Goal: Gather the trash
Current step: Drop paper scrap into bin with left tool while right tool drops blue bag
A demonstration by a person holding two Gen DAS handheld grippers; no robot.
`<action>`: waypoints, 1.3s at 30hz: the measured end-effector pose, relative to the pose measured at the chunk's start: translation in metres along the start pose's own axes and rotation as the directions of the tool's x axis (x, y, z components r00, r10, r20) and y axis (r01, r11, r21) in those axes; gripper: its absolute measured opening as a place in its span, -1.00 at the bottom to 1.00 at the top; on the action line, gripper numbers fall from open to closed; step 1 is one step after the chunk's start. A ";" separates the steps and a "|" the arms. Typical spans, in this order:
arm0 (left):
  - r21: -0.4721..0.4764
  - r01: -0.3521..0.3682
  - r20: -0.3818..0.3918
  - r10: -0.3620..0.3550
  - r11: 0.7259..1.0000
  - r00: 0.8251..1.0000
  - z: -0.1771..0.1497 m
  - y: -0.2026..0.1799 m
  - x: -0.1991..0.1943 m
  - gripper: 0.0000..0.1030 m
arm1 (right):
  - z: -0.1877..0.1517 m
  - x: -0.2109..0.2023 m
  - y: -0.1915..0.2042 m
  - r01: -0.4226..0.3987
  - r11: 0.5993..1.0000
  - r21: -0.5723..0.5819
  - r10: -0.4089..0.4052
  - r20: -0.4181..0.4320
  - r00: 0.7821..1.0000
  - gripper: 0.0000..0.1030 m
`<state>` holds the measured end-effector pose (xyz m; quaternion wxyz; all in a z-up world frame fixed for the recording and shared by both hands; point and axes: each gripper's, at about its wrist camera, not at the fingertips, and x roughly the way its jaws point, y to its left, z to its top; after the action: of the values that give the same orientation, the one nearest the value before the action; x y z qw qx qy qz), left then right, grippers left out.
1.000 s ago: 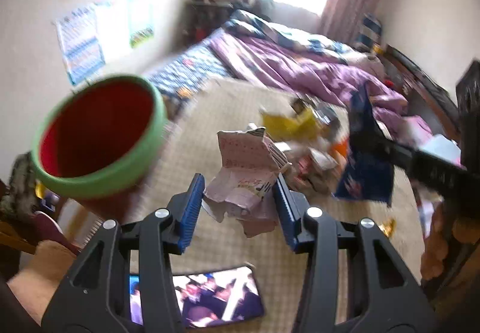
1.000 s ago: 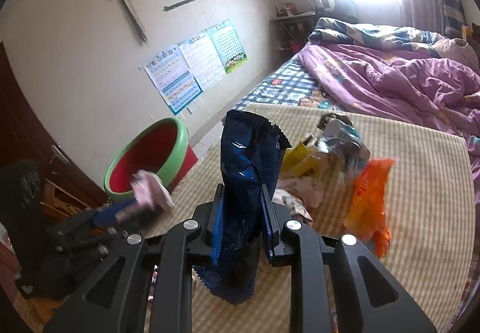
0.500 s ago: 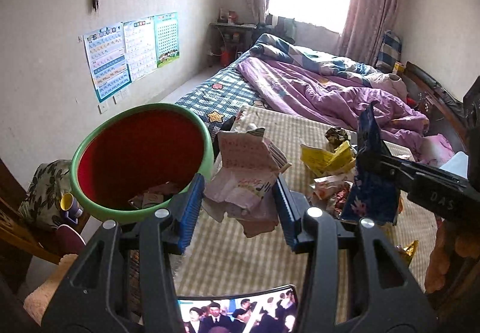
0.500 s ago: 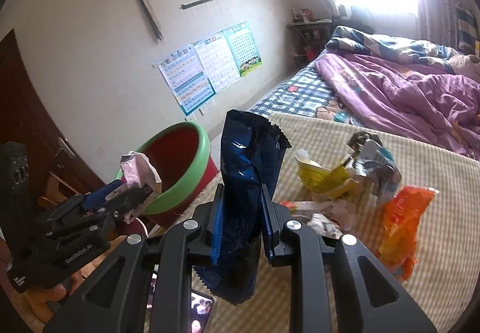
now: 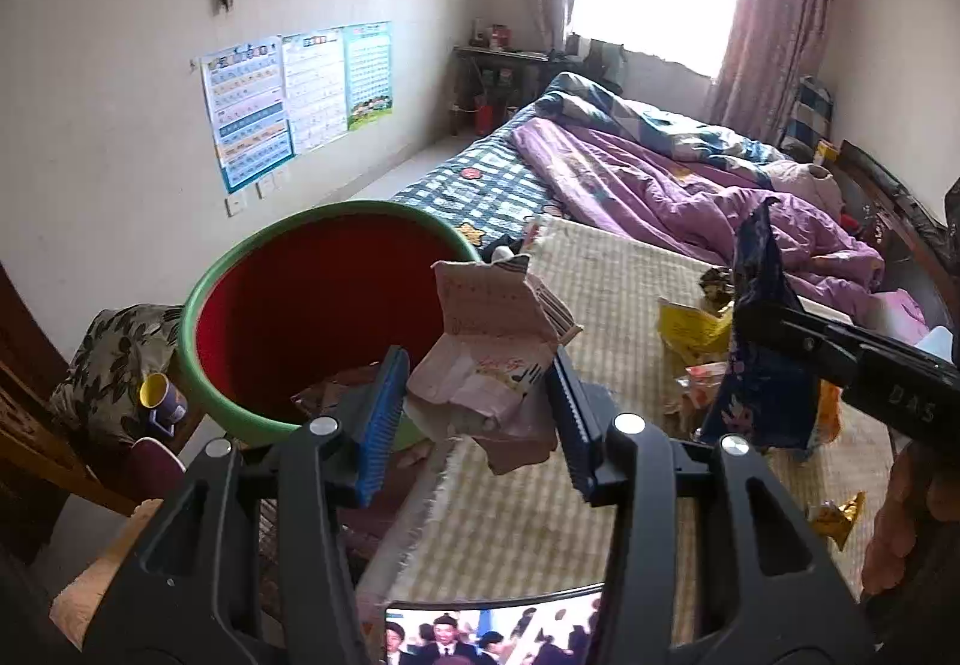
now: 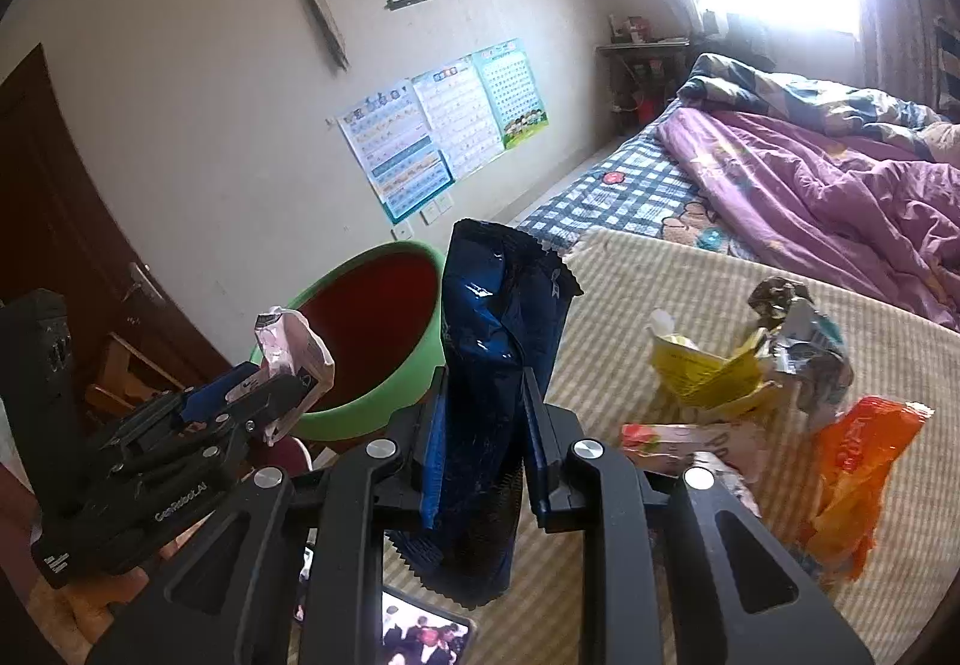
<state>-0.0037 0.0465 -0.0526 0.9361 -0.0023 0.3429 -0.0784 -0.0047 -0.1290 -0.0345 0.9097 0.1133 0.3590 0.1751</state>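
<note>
My left tongs (image 5: 474, 401) are closed on a crumpled pink paper wrapper (image 5: 492, 353), its creased body pinched between the blue-ribbed pads (image 5: 378, 419) and sticking up past their tips. In the left wrist view the wrapper sits at the centre of the frame, just right of the red bin with the green rim (image 5: 210, 281), which fills the middle left; some scraps lie at the bin's bottom. A phone (image 5: 492, 629) showing a video lies at the bottom edge of that frame, on the beige woven mat (image 5: 612, 293).

My right tongs (image 6: 483, 437) are closed on a dark blue snack bag (image 6: 498, 341), held upright, its crimped top reaching the middle of the right wrist view and its lower end hanging below the pads. The bin (image 6: 384, 401) shows just left of the bag there, with the left tongs (image 6: 264, 395) and the pink wrapper (image 6: 294, 347) in front of its rim at the lower left.

More trash lies on the mat to the right in the right wrist view: a yellow wrapper (image 6: 708, 371), a silvery crumpled packet (image 6: 804, 341) touching it, an orange bag (image 6: 852, 467) at the right edge, and a pale flat wrapper (image 6: 696, 443) near the tongs. A purple quilt (image 6: 840, 197) covers the bed in the upper right.
</note>
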 end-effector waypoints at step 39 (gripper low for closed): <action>-0.113 -0.172 -0.035 0.169 0.979 0.985 0.009 0.107 0.053 -0.12 | 0.033 0.090 0.085 -0.074 0.984 -0.159 0.071 -0.023 0.997 -0.57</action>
<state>0.0572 0.1437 -0.0857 0.9332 -0.0263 0.3577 0.0222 0.0596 -0.0183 -0.0384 0.9057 0.0514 0.3475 0.2373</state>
